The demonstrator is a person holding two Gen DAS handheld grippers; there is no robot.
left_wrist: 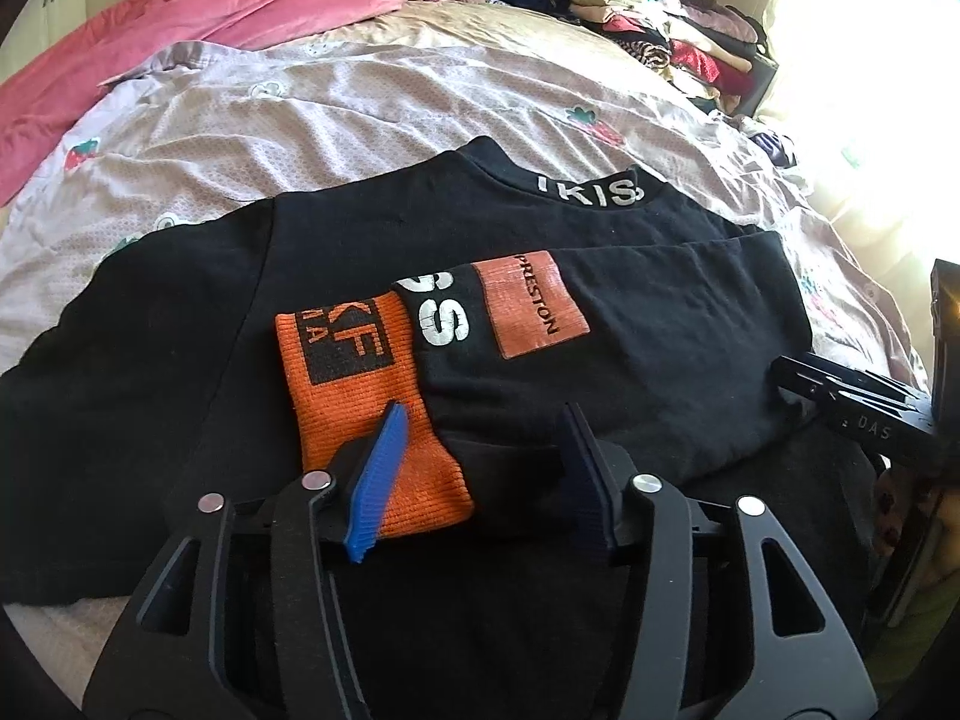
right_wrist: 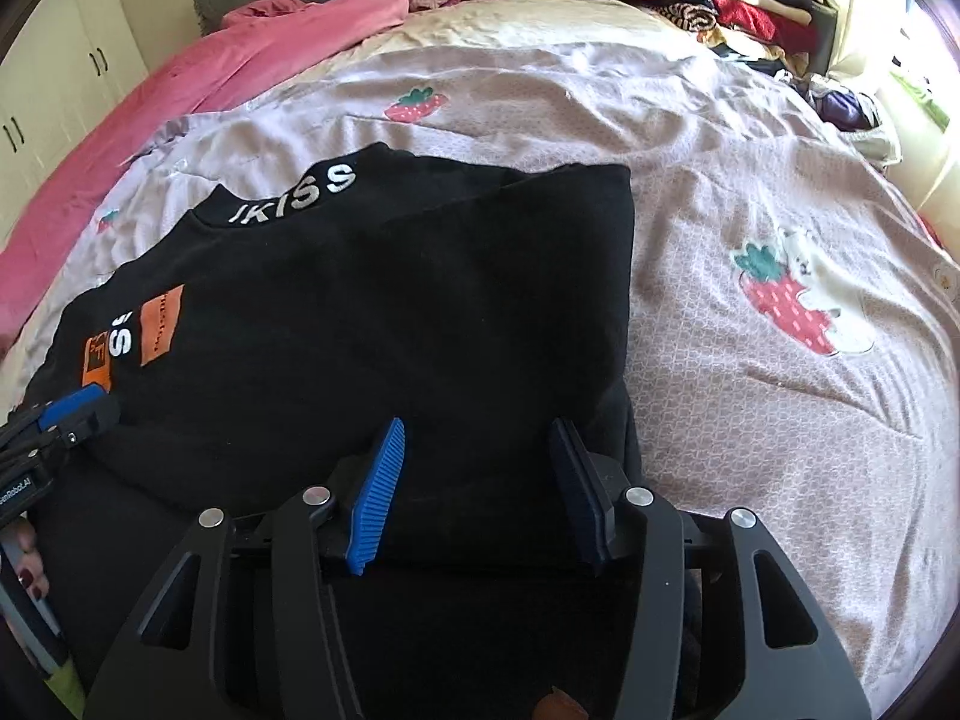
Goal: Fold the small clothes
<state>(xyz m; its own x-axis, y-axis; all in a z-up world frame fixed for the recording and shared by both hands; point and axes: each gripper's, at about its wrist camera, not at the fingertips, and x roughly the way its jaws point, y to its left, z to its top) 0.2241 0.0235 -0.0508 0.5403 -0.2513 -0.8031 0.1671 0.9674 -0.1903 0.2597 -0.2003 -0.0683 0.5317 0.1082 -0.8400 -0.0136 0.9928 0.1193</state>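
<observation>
A black top point(left_wrist: 630, 348) lies on the bed, its collar lettered "IKISS" point(left_wrist: 591, 189) pointing away. One sleeve is folded across the body, showing an orange cuff point(left_wrist: 360, 384) and an orange patch point(left_wrist: 534, 306). My left gripper point(left_wrist: 483, 414) hangs open just over the cuff's near end, with cuff and black cloth below the gap. In the right wrist view the top point(right_wrist: 360, 312) has its right side folded in. My right gripper point(right_wrist: 477, 426) stands open over the near right corner. Each gripper shows in the other's view: the right gripper point(left_wrist: 852, 402) and the left gripper point(right_wrist: 66, 414).
The bedspread point(right_wrist: 750, 192) is pale pink with strawberry patches. A pink blanket point(left_wrist: 198, 18) lies along the far left. Stacks of folded clothes point(left_wrist: 672, 24) sit at the far right. A white wardrobe point(right_wrist: 54, 72) stands left. Fingers with dark nails point(right_wrist: 30, 576) hold the left gripper.
</observation>
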